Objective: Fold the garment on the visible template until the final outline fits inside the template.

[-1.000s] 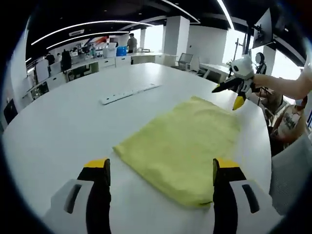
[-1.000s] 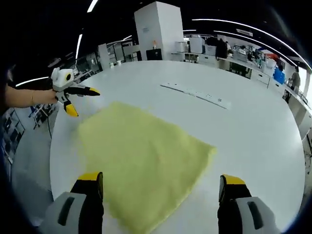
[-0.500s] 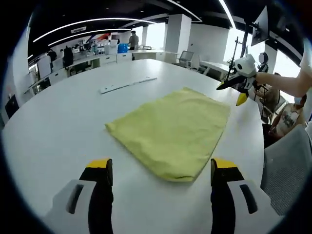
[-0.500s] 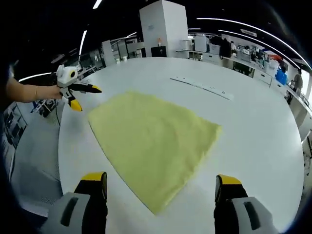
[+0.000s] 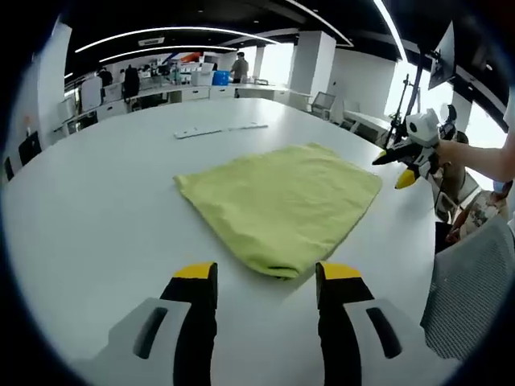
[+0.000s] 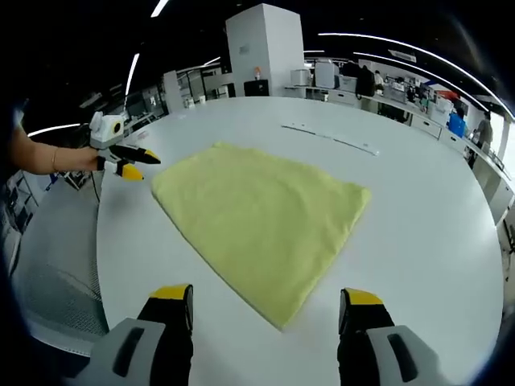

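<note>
A yellow-green folded cloth (image 5: 278, 201) lies flat on the white round table (image 5: 96, 217). In the left gripper view its near corner lies just beyond my left gripper (image 5: 266, 275), which stands open with nothing between its jaws. In the right gripper view the cloth (image 6: 257, 213) has a corner pointing at my right gripper (image 6: 267, 296), also open and empty, a short way back from it. The right gripper (image 5: 400, 163) hangs in a hand past the cloth's far right edge. The left gripper (image 6: 133, 162) is held off the cloth's left corner.
A long white strip (image 5: 221, 129) lies on the table beyond the cloth, also seen as the strip (image 6: 330, 138). A grey mesh chair (image 5: 475, 297) stands by the table's edge at the right. Desks and people fill the office behind.
Both views have drawn back, so the cloth's near corners now lie ahead of the jaws instead of between them. Both pairs of jaws stand somewhat closer together. The cloth lies still.
</note>
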A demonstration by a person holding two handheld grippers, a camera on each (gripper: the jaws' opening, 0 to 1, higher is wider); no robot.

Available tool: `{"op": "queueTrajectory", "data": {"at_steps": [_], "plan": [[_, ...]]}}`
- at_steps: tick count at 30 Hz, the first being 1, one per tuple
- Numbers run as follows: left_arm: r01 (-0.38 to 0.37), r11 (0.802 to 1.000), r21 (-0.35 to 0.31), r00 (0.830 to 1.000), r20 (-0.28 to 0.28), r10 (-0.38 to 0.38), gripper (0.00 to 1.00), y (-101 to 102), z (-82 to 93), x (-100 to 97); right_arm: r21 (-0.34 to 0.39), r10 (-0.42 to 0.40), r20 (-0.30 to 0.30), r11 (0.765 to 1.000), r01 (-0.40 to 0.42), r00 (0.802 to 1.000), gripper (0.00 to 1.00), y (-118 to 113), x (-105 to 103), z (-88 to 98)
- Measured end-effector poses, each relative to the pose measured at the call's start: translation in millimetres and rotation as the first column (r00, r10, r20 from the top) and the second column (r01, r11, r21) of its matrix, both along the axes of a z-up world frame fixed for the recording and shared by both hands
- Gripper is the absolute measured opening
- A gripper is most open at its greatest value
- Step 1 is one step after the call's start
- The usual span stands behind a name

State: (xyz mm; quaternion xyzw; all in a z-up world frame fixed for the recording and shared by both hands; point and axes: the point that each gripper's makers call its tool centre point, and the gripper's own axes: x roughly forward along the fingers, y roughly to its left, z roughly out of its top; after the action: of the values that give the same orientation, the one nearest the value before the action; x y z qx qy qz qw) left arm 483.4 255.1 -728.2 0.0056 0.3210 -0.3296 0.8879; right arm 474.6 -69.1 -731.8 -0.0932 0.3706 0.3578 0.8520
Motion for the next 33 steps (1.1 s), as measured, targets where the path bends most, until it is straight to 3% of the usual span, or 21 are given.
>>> {"op": "queueTrajectory", "data": {"at_steps": [5,11,24,28,30,33], "plan": [[-0.005,1.0,0.013,1.0,0.001,0.005,0.33,1.3,-4.4,-2.0,0.011,-0.065,0.01,0.998,0.065,0.998,0.56,-9.4,3.8,-7.0],[-0.005,1.0,-0.029,1.0,-0.009,0.005,0.2,-10.1,-7.5,-8.9,0.024,-0.114,0.005,0.993,0.114,0.993,0.41,-12.3,1.4,-10.4],[-0.041,0.996,-0.076,0.998,-0.041,0.038,0.08,-21.0,-15.3,-7.6,0.051,-0.147,0.009,0.988,0.146,0.989,0.14,-14.5,5.6,-16.7],[-0.017,0.996,-0.088,0.999,-0.051,0.012,0.0,-23.4,-15.3,-10.6,0.093,-0.176,-0.014,0.98,0.176,0.984,0.1,-17.2,8.2,-17.0],[0.0,0.998,-0.068,1.0,-0.024,-0.001,0.0,-22.7,-14.7,-9.3,0.101,-0.181,-0.018,0.978,0.182,0.983,0.09,-18.0,8.8,-17.3],[-0.001,0.997,-0.075,0.999,-0.034,-0.002,0.0,-22.7,-14.6,-9.8,0.111,-0.188,-0.024,0.976,0.19,0.982,0.05,-18.8,8.9,-17.7]]}}
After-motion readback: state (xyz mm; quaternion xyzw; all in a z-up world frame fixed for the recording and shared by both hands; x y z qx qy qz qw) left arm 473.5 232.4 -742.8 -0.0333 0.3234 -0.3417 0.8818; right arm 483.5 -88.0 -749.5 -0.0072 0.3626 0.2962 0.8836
